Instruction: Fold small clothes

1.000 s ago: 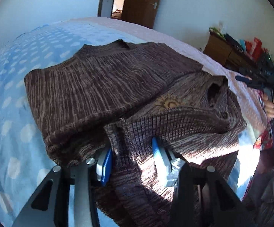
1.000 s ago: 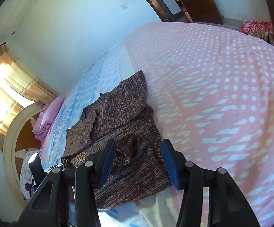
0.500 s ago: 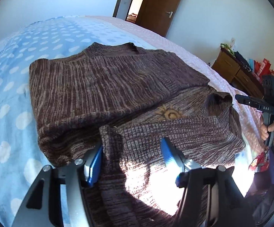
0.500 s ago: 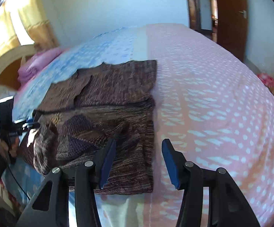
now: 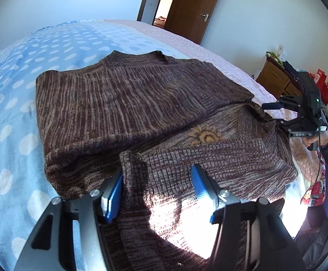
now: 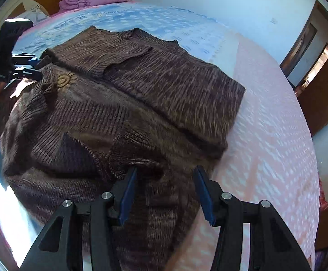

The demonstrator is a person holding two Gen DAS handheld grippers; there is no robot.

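Left gripper [image 5: 157, 185] spread wide, nothing pinched; right gripper [image 6: 165, 188] likewise spread, empty. Both hover low over the near hem of the brown knit sweater [image 5: 141, 103], lying on the dotted bedspread [image 5: 10, 117]. Judgement: the grasp comes next, so set each pad pair on 1 hem corner, bite all layers, then lift evenly to keep the fold square. Sweater body runs from 6 toward 12 o'clock in both views; the sun emblem [image 5: 205, 134] sits at about 1 o'clock from the left gripper.
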